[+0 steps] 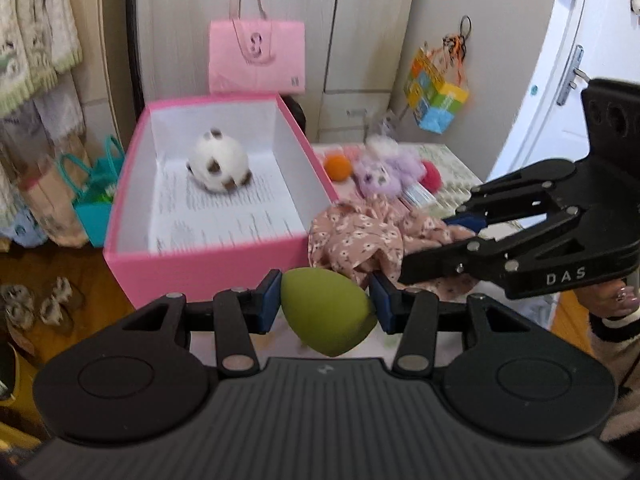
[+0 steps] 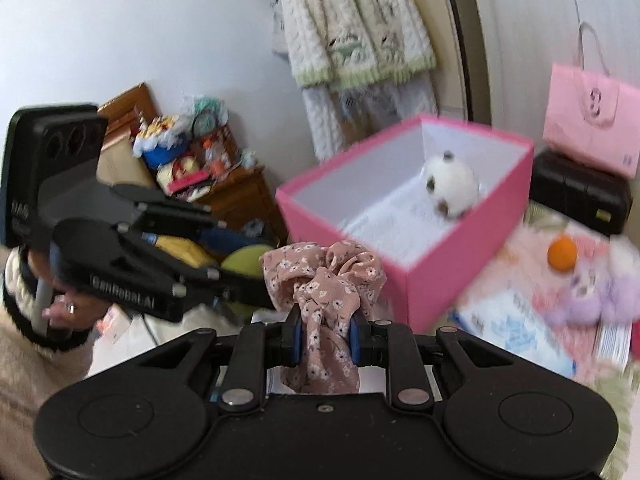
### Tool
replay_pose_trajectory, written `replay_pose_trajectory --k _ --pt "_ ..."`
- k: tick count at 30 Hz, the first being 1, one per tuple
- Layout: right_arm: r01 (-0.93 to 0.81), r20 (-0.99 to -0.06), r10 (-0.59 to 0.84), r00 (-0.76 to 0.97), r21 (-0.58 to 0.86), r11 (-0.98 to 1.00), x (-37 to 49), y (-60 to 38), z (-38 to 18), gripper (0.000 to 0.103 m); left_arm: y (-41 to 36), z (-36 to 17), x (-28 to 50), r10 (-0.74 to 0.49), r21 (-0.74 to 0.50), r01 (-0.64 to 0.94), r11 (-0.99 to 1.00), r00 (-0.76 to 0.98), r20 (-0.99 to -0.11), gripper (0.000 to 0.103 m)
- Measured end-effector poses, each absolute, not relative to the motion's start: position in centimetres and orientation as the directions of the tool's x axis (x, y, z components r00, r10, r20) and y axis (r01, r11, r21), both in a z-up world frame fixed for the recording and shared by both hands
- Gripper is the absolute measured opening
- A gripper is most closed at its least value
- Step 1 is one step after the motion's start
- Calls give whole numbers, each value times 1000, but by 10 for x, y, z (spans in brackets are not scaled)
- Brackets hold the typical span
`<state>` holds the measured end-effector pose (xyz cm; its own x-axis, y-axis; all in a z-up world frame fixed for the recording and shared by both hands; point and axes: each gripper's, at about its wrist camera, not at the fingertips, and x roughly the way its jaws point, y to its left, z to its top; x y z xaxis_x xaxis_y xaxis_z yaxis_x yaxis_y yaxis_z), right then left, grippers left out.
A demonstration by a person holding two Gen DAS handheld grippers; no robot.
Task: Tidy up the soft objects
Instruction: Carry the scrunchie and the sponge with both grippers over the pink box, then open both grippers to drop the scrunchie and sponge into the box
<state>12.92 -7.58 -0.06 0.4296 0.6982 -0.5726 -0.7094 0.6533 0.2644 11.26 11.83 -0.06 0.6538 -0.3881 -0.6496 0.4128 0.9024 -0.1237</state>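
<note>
behind the table (image 1: 448, 160) you see tall cupboards and a pink paper bag (image 1: 256, 56). your left gripper (image 1: 326, 308) squeezes a green egg-shaped sponge (image 1: 326, 312) just in front of the pink box (image 1: 208, 264). its long way runs slanted, with the pointy tip down toward you. your right gripper (image 2: 324, 340) pinches a flowery scrunchie (image 2: 320, 276), near the box too. a white plush toy (image 1: 218, 164) lies in the box. the sponge is round and squishy, so it may pop out sideways. your two grippers are close, so they could bump.
</note>
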Motion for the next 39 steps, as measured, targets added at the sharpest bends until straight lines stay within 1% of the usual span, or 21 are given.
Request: replay_pose_trajectory --k 5,10,14,19,24,26,28,31,32,33,34,35,36,37,38,39 --pt "-696 -544 681 490 227 682 156 -63 15 26 125 10 146 -369 -108 390 915 693 -619 46" --pt "-673 -544 662 516 221 705 197 -49 13 26 131 8 191 -318 -79 337 938 747 -584 46" --pt "-668 -557 667 495 246 702 229 -39 6 26 134 -4 229 -308 -103 310 945 745 -592 46" --pt "-643 -587 630 508 228 731 272 -31 -3 26 139 -17 274 -293 -120 279 953 740 -606 46" --pt "-606 -604 530 595 96 789 303 -21 -10 26 138 -27 310 -214 -68 217 974 772 -598 46" --pt "-583 -606 473 639 19 812 313 -14 -13 26 139 -30 326 -197 -63 201 978 766 -612 46" --pt "-576 -620 441 649 -22 817 323 -11 -19 26 138 -33 336 -185 -53 195 979 759 -624 46" --pt "-576 -656 418 629 -31 817 341 -3 -27 26 129 -39 344 -108 44 173 984 772 -626 47" --pt "-573 -664 410 625 -33 819 346 0 -30 29 127 -42 349 -90 66 172 983 762 -641 47" --pt "-575 -676 400 619 -44 817 350 4 -32 32 127 -43 352 -107 41 178 983 745 -658 48" --pt "-571 -683 382 623 -62 819 353 7 -35 32 128 -43 355 -124 12 176 984 737 -665 48" --pt "-562 -685 364 631 -80 823 354 10 -37 32 129 -43 356 -119 9 167 986 736 -667 50" --pt "-557 -687 350 637 -96 825 355 11 -39 36 129 -42 356 -105 22 160 987 738 -667 50" --pt "-553 -687 344 640 -101 827 357 10 -40 40 128 -42 356 -92 34 152 988 743 -663 53" --pt "-549 -688 342 641 -99 830 357 9 -41 45 129 -40 355 -81 40 142 989 751 -655 61" --pt "-544 -687 343 641 -90 835 358 6 -41 47 131 -39 354 -79 38 136 990 758 -648 66"
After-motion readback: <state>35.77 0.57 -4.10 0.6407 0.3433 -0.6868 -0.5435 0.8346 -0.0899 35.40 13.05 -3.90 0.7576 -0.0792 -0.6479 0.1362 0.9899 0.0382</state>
